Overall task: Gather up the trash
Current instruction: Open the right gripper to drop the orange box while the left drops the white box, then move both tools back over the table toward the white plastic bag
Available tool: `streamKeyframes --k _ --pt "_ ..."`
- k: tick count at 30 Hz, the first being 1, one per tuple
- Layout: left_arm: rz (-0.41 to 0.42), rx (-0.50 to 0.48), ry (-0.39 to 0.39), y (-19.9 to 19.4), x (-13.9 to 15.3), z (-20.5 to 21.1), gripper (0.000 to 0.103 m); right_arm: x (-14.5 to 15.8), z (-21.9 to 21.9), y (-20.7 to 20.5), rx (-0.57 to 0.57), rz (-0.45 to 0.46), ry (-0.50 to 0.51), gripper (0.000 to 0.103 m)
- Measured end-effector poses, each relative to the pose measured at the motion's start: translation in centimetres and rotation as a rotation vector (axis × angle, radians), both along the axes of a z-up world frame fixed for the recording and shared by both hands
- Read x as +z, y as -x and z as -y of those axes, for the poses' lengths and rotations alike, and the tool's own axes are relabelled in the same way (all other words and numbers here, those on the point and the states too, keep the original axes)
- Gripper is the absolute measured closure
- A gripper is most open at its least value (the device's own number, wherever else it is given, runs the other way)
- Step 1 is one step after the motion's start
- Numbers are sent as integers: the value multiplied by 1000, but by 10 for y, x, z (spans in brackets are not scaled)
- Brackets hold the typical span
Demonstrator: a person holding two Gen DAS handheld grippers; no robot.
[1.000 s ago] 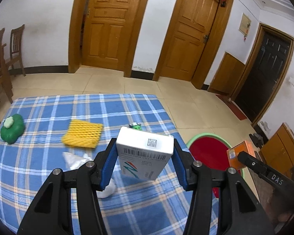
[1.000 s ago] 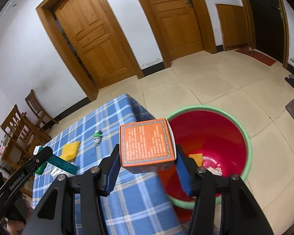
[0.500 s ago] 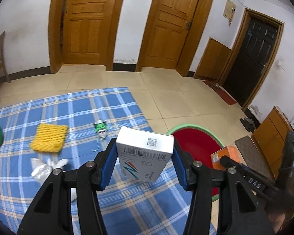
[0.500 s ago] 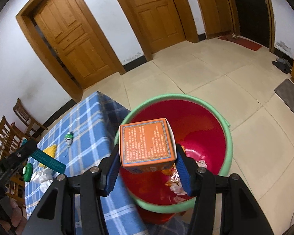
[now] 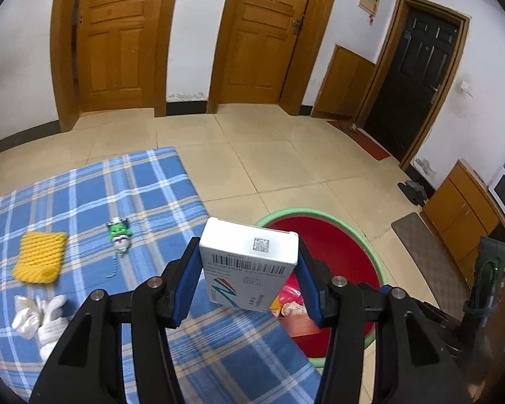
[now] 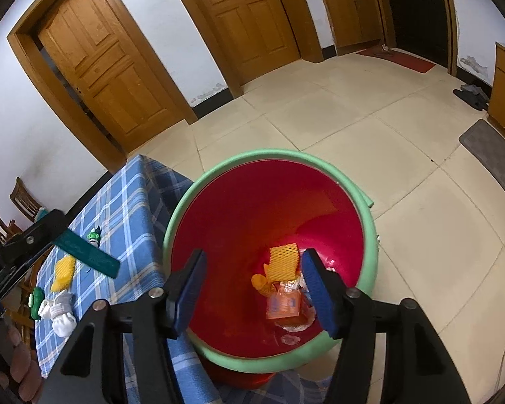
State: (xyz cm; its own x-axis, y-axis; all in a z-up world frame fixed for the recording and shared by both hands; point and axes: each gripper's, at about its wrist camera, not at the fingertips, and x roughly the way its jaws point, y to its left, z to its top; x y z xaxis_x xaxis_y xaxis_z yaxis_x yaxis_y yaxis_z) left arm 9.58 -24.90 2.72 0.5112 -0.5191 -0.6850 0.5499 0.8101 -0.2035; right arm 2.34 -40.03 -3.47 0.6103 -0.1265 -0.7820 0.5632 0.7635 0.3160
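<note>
My left gripper (image 5: pixel 249 279) is shut on a white box (image 5: pixel 249 262) with a barcode, held above the table's right edge beside the red bin (image 5: pixel 340 256). My right gripper (image 6: pixel 252 286) is open and empty, right above the red bin with the green rim (image 6: pixel 239 222). The orange box (image 6: pixel 283 304) lies at the bin's bottom with a yellow foam net (image 6: pixel 283 259) and other scraps. On the blue plaid table (image 5: pixel 151 181) lie a yellow foam net (image 5: pixel 39 261), a small green wrapper (image 5: pixel 119 234) and crumpled white tissue (image 5: pixel 38 316).
The left gripper with its box shows at the left of the right wrist view (image 6: pixel 84 252). A green object (image 6: pixel 35 299) lies at the table's far end. Wooden chairs (image 6: pixel 23 198) stand beyond it. Tiled floor and a mat (image 5: pixel 431 252) surround the bin.
My right gripper moved over the bin, opened and dropped the orange box into it. My left gripper carried the white box rightward toward the bin.
</note>
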Motion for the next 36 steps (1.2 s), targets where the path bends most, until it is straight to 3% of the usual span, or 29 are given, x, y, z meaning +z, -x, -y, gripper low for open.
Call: streamKeyframes --k 13,16,25,36 --pt "-20 -81 -47 -9 -20 45 49 -1 9 8 -19 -12 9 39" --pt "-26 -82 -49 -9 -20 50 39 -1 10 9 -23 -13 7 38" --pt "-3 -91 -25 -7 -13 48 29 0 12 11 -33 -10 7 38" --pt "7 -53 -27 -6 -6 36 28 5 10 13 -28 4 9 37"
